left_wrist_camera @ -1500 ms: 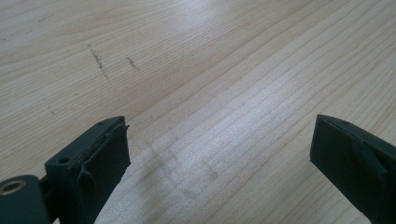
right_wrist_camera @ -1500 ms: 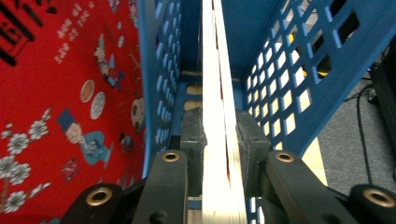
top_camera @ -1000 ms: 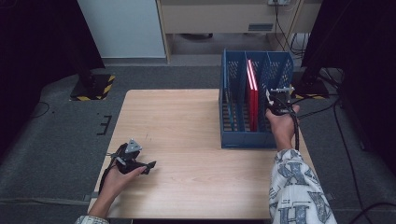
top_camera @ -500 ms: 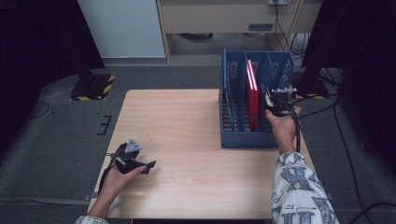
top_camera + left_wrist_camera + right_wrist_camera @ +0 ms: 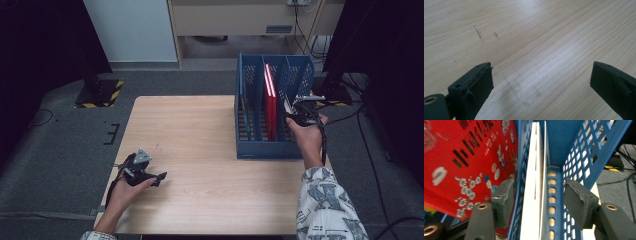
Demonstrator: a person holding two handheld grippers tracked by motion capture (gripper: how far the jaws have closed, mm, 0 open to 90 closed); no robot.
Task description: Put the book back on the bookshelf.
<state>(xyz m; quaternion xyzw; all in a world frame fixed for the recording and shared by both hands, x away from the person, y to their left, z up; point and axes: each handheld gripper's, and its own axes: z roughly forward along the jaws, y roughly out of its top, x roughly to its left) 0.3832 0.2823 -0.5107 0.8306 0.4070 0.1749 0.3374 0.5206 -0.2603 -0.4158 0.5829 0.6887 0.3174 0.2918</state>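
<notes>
Your right tongs [image 5: 537, 202] have just been opening around that thin white book [image 5: 534, 182], upright in the blue rack [image 5: 272, 147]; left tongs [image 5: 541, 85] spread wide over the table [image 5: 200, 130].

File rack [image 5: 260, 148]: standing on the bench's [image 5: 200, 130] far right part.
Red book [image 5: 270, 107]: standing upright in the rack's middle compartment.
White book [image 5: 534, 195]: sitting in the rightmost compartment, between the right claw's [image 5: 537, 202] jaws.
Left claw [image 5: 150, 176]: resting on the bench's near left corner.

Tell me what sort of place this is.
Probably a lab or office set up for recording: a bare wooden table on grey carpet, a blue file rack, cables by cabinets, and a hazard-striped stand base.
</notes>
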